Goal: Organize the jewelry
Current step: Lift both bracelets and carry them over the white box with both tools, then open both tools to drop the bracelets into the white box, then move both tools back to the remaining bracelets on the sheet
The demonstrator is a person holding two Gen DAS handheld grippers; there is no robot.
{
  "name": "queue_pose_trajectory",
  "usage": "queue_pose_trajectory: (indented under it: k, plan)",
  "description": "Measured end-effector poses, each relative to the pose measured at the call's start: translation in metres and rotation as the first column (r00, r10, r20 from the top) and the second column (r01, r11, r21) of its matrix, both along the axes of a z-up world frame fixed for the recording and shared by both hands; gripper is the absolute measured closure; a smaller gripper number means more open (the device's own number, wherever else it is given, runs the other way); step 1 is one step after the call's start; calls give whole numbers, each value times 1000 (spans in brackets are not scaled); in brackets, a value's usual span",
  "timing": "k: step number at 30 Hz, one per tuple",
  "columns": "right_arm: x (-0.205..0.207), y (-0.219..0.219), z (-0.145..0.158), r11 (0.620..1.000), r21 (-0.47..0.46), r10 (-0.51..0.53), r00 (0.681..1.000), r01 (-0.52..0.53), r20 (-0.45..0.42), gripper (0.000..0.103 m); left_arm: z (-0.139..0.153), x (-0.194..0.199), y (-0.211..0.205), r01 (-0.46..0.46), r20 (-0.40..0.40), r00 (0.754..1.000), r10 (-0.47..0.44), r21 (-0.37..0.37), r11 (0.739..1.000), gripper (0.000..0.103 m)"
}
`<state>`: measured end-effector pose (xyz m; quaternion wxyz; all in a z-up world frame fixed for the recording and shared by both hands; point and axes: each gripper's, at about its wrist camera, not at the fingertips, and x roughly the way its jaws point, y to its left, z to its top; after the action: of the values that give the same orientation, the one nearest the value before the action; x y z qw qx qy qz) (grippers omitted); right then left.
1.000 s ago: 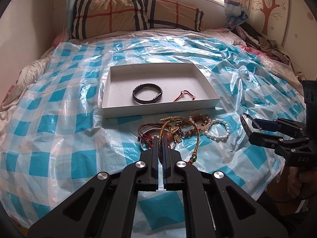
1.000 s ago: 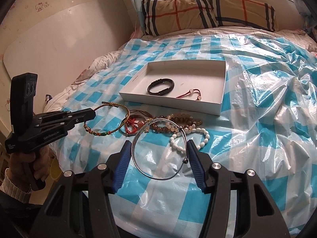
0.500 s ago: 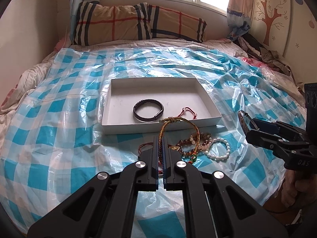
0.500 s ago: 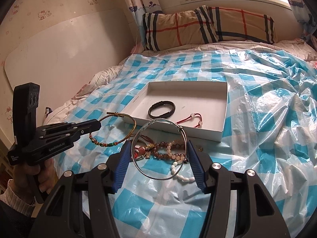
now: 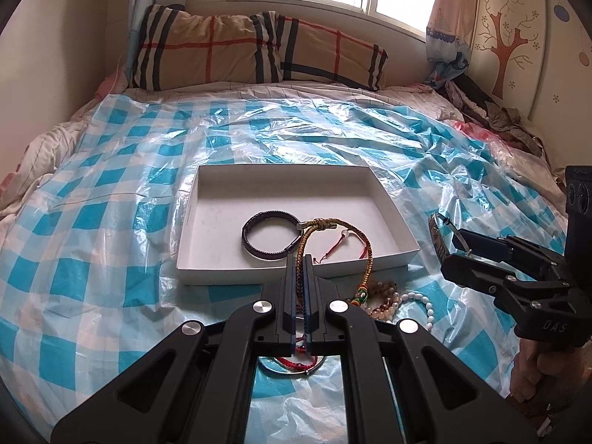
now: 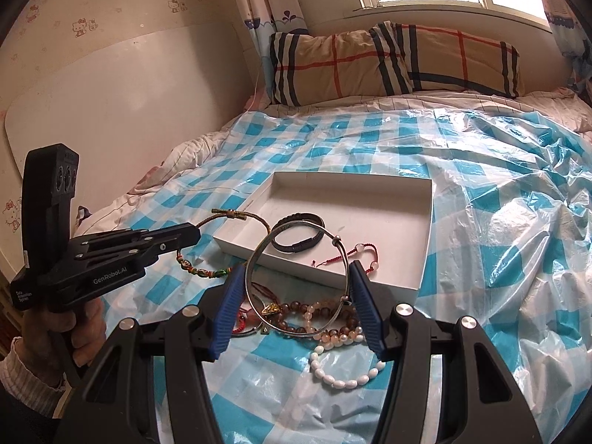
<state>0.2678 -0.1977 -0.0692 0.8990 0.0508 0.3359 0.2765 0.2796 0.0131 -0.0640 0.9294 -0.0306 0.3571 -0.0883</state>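
My left gripper is shut on a braided gold-and-red cord bracelet, which hangs over the near edge of the white box. My right gripper is shut on a thin silver bangle, its blue pads pressing both sides, just short of the white box. Inside the box lie a black bracelet and a red string bracelet. In front of the box a pile of bead bracelets and a white bead bracelet rest on the sheet.
A blue-and-white checked plastic sheet covers the bed. Plaid pillows lie at the head under a window. Clothes are heaped at the far right. A white board leans on the left wall. A hand holds the left gripper's handle.
Both grippers have moved forward toward the white box, carrying the cord bracelet and the silver bangle up off the pile. Both grips stayed as they were.
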Motion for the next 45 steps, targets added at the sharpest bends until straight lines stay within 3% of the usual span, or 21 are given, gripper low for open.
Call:
queue_pose_trajectory:
  k: [19,21,22,24,35,45]
  plan:
    - [68,17,-20,998,-63,-14,998,18,62,47,-23,69,-5,-21,4,1000,21,-19,1000,100]
    - [78,20,-28,995,-94,-27,998,33,65,44,-35,82,-7,-24,-24,999,23,-6,1000,100]
    - [83,21,-32,993,-108,-33,998,39,55,34,-43,89,-7,-33,-44,998,34,7,999,99]
    - [89,19,-38,992,-118,-47,998,50,31,33,-55,96,-4,-52,-80,995,53,14,999,98]
    - [43,1,-32,992,-116,-59,998,57,-7,29,-53,47,26,-126,-70,990,124,-20,992,70]
    - [-3,-16,-40,989,-118,-94,993,86,-67,29,-78,-7,45,-135,-170,976,132,-2,991,67]
